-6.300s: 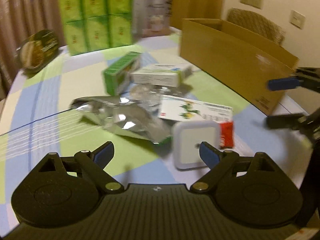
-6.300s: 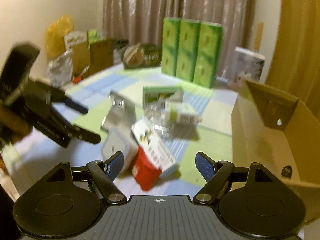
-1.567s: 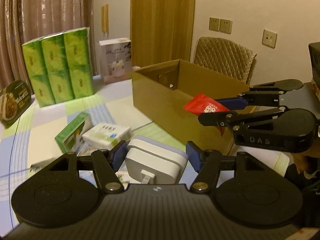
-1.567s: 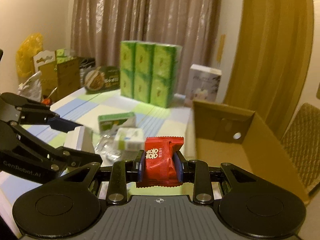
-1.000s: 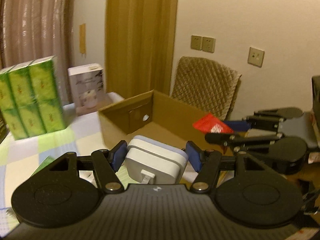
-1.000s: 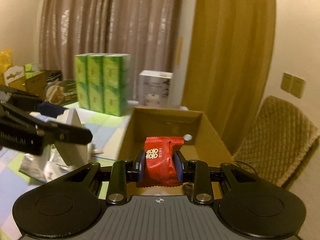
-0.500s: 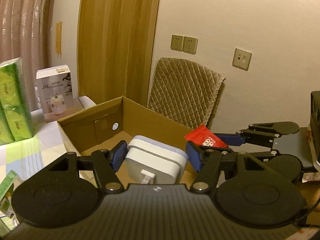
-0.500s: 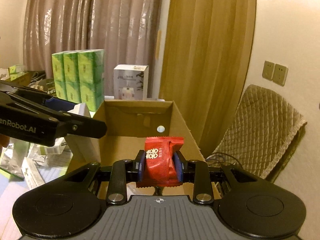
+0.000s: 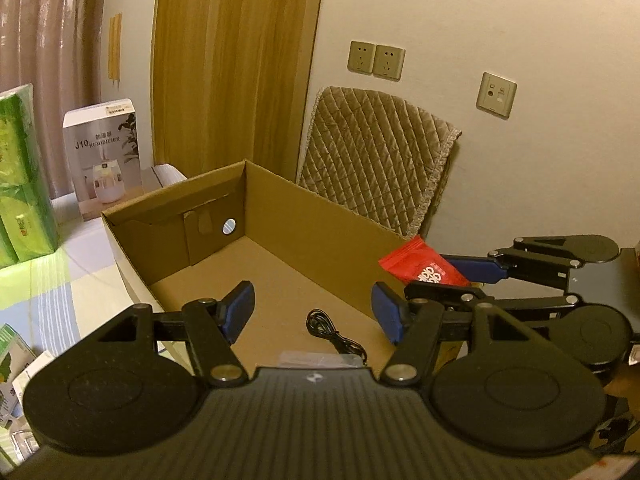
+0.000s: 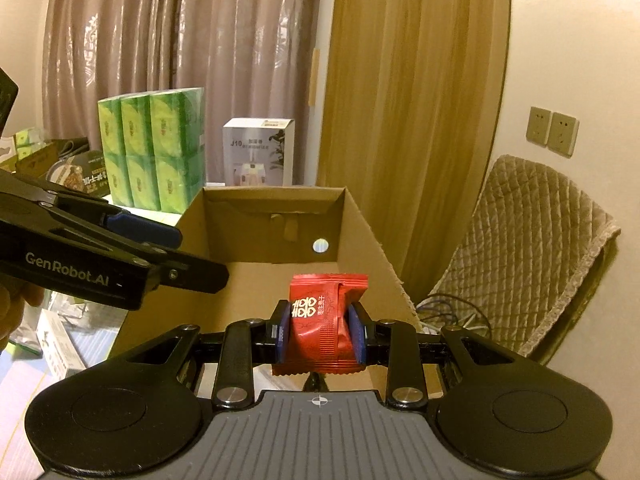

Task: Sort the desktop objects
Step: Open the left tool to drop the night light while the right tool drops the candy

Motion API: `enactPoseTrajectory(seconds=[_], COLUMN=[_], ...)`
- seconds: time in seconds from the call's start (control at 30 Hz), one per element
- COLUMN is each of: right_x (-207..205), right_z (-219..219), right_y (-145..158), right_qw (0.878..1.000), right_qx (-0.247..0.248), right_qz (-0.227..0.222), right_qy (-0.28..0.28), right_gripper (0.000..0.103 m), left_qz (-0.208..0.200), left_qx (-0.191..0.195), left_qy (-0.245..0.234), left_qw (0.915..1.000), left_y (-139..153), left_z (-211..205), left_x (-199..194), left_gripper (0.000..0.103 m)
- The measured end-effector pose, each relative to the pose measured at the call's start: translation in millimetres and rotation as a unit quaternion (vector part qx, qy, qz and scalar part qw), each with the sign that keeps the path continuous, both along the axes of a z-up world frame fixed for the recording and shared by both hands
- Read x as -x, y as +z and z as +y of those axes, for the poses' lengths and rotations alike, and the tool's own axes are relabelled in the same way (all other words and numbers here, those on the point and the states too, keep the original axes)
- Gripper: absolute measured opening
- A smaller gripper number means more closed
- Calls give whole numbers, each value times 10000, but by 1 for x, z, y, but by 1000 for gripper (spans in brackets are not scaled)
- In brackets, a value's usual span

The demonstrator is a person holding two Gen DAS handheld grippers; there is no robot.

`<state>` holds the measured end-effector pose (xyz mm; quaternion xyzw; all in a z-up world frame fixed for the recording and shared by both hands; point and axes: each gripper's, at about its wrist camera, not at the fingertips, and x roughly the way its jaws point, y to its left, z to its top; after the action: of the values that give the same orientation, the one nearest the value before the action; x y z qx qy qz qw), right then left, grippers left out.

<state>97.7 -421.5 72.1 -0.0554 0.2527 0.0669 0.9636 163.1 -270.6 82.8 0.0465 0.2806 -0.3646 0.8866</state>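
Brown corrugated cardboard formed the open box (image 9: 320,236), its rim raw and its far end wall pierced by one round hole. The left tongs (image 9: 313,311) hung level over the near end of the box, their two blue-padded fingers (image 9: 239,312) spread wide with nothing between them. Below that gap a thin black cable (image 9: 334,336) lay coiled on the box floor, and just in front of it a pale, clear-looking scrap showed at the edge of the tongs' body, too hidden to tell what it was.

The right tongs (image 10: 321,332) were clenched on a red packet (image 10: 322,320), a glossy crimped-edge sachet with white characters, pinched at its sides so that the foil bulged between the blue pads. They pointed along the length of the box, holding the packet upright over its near end, above the right-hand wall. In the left wrist view the same packet (image 9: 424,268) jutted from the right tongs (image 9: 440,276) at a slant near that wall.

Behind the box stood a white humidifier carton (image 10: 260,152) and a block of green shrink-wrapped tissue packs (image 10: 154,152). A chair with a quilted tan cover (image 10: 528,252) stood beside the bench. Small boxes (image 9: 16,364) lay on the checked bench cloth at the left edge.
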Motion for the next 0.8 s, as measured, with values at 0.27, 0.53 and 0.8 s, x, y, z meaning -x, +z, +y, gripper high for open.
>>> enactPoseTrajectory(seconds=[0.27, 0.53, 0.8], right_x=[-4, -5, 1], right_z=[6, 7, 3], right_y=[-3, -5, -8], right_qw=[9999, 9998, 9998], right_qx=[-78, -72, -66], right_qz=[64, 93, 137], right_qy=[126, 166, 116], right_gripper=[28, 44, 45], left_qz=[12, -17, -7], left_qx=[-21, -95, -96], left_qy=[186, 164, 161], left_qw=[9998, 9998, 9998], left_y=[3, 3, 3], left_z=[12, 14, 16], left_x=[-3, 1, 2], left_gripper=[63, 64, 66])
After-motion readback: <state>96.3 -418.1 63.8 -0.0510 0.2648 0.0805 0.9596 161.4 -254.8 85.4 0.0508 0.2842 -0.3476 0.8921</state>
